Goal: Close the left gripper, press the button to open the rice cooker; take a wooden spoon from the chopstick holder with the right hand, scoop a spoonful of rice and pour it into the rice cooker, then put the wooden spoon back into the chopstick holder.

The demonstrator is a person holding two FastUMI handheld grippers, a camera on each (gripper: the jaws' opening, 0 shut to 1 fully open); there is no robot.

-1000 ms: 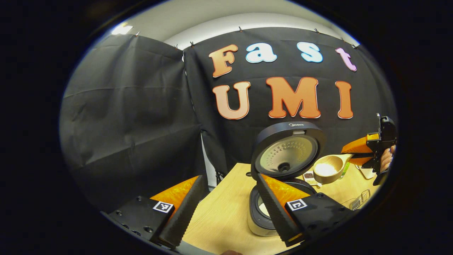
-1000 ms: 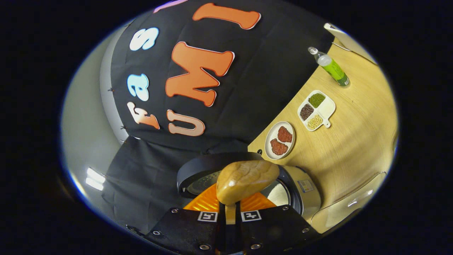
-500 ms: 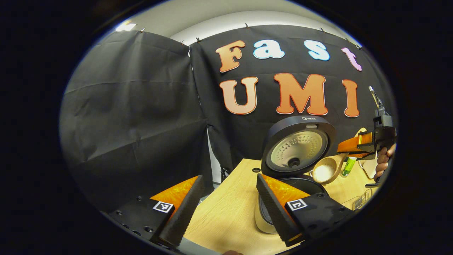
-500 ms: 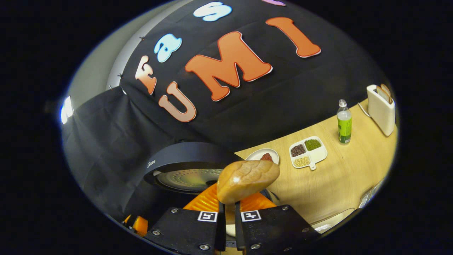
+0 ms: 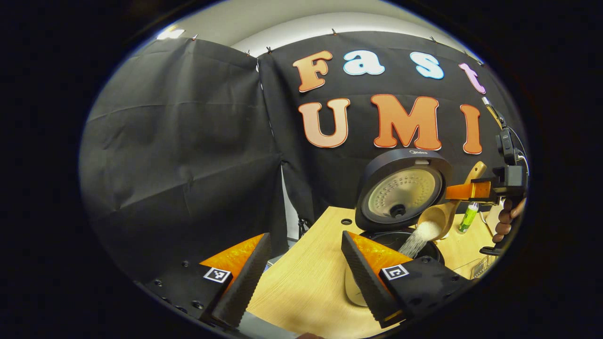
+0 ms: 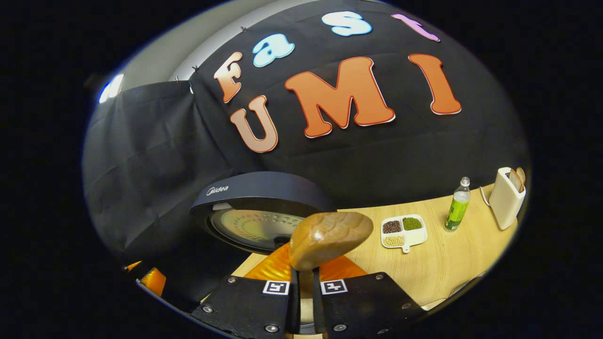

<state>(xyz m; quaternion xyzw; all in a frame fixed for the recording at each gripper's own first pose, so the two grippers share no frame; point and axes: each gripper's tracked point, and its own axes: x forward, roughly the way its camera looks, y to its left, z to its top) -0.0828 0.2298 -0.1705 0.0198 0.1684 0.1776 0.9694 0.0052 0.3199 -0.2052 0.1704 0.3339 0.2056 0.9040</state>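
The dark round rice cooker [image 5: 400,235] stands on the table with its lid [image 5: 405,190] upright. Above its pot, the pale wooden spoon [image 5: 445,209] tilts down (white rice [image 5: 417,240] streaming out).

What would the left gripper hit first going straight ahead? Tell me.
Probably the black cloth wall beyond the table edge; the left gripper points past the open rice cooker, though depth is unclear.
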